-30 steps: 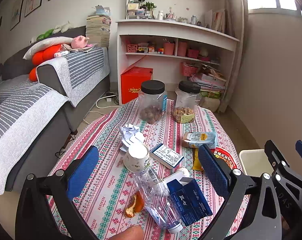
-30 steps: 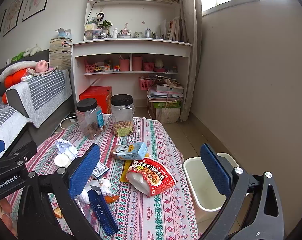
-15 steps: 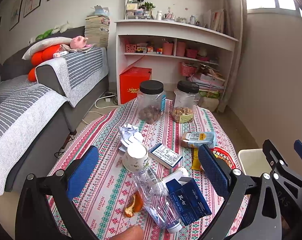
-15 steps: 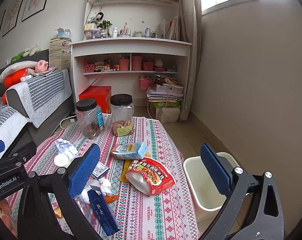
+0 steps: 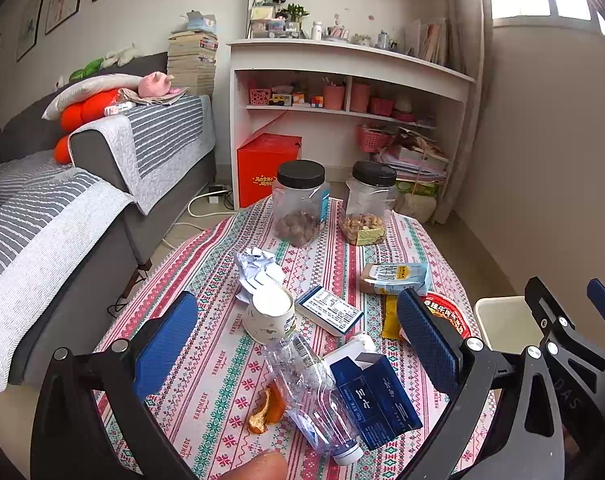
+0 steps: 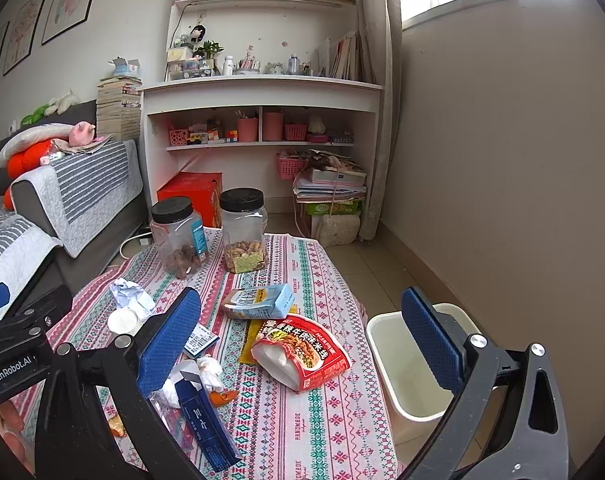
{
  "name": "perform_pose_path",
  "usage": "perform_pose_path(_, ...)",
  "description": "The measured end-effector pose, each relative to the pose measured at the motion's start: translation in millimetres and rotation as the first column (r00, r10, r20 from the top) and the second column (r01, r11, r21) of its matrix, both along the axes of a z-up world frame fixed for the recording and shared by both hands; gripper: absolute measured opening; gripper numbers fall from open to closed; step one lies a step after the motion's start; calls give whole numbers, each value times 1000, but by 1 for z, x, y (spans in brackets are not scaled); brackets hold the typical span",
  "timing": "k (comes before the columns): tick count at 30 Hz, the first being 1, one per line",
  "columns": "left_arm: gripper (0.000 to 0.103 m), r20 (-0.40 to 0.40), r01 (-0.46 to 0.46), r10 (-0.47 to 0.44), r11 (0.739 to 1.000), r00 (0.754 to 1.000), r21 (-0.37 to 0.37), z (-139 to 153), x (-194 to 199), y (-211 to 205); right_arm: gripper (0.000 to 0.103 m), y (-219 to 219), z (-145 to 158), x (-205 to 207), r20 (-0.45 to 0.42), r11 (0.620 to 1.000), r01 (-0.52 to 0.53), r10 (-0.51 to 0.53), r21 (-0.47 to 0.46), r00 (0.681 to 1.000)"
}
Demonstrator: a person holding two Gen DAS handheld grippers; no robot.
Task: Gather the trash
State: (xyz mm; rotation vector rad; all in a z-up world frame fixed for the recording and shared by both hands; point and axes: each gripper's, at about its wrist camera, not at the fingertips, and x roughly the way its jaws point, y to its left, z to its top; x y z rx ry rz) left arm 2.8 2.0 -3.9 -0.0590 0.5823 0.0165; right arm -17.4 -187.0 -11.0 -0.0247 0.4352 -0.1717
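Observation:
Trash lies on a patterned tablecloth point(image 5: 206, 280): a crushed clear bottle point(image 5: 314, 392), a dark blue carton point(image 5: 376, 394), an orange peel point(image 5: 264, 410), a paper cup point(image 5: 268, 312), crumpled paper point(image 5: 258, 266), a small white-blue box point(image 5: 328, 310), a light blue milk carton point(image 6: 258, 300) and a red noodle bowl point(image 6: 302, 354). A white bin point(image 6: 410, 360) stands right of the table. My left gripper point(image 5: 298, 340) is open and empty above the bottle and cup. My right gripper point(image 6: 302, 340) is open and empty above the noodle bowl.
Two black-lidded jars point(image 5: 300, 204) point(image 5: 366, 204) with snacks stand at the table's far edge. A grey sofa point(image 5: 62, 216) runs along the left. A white shelf unit point(image 5: 342, 92) and a red box point(image 5: 268, 168) stand behind. A wall point(image 6: 502, 160) is at the right.
Both views have shifted only slightly; the objects on the table have not moved and both grippers stay open.

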Motion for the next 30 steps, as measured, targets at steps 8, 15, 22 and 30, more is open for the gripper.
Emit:
perform_pose_path(8, 97, 0, -1, 1, 1000, 1000, -1, 0, 0, 0, 96, -1, 0, 0, 0, 1000, 0, 0, -1, 1000)
perform_pose_path(15, 97, -1, -2, 2, 1000, 1000, 0, 0, 0, 0, 96, -1, 1, 1, -2, 1000, 0, 0, -1, 1000)
perform_pose_path(22, 97, -2, -1, 1, 1000, 1000, 1, 0, -1, -1, 96, -1, 1, 1, 1, 1000, 4, -4, 0, 1000)
perform_pose_path(30, 97, -5, 1, -1, 1000, 1000, 1, -2, 0, -1, 96, -1, 1, 1, -1, 1000, 0, 0, -1, 1000)
